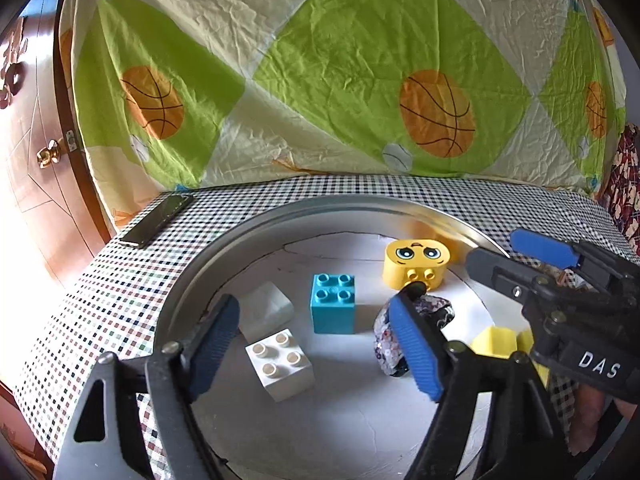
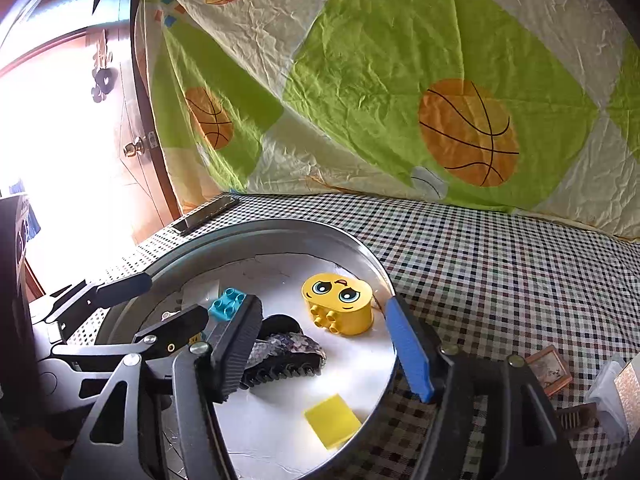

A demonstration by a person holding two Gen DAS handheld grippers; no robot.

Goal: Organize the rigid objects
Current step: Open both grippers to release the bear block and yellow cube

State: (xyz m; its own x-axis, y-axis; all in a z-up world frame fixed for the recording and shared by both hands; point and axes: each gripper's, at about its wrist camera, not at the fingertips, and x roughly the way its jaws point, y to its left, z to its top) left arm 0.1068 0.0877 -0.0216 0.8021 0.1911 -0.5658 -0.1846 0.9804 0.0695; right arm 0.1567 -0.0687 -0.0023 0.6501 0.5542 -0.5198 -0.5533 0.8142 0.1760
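A round metal tray (image 1: pixel 192 276) (image 2: pixel 240 236) holds a white brick (image 1: pixel 280 364), a teal brick (image 1: pixel 332 304) (image 2: pixel 228 304), a yellow face block (image 1: pixel 416 258) (image 2: pixel 340 300) on its side, a plain yellow block (image 1: pixel 496 340) (image 2: pixel 332 420), a translucent white block (image 1: pixel 266 306) and a patterned hair claw clip (image 1: pixel 436 308) (image 2: pixel 288 352). My left gripper (image 1: pixel 316 344) (image 2: pixel 176 298) hangs open over the white brick, gripping nothing. My right gripper (image 2: pixel 322 348) (image 1: pixel 494 250) is open too. The clip lies just inside its dark left pad (image 2: pixel 236 344), not pinched.
The tray sits on a checked tablecloth (image 2: pixel 500 260). A dark phone (image 1: pixel 158 220) (image 2: pixel 208 212) lies at the back left corner. A basketball-print quilt (image 1: pixel 320 80) hangs behind. A small framed picture (image 2: pixel 548 368) and a clear box (image 2: pixel 608 396) lie at the right. A wooden door (image 1: pixel 36 168) stands left.
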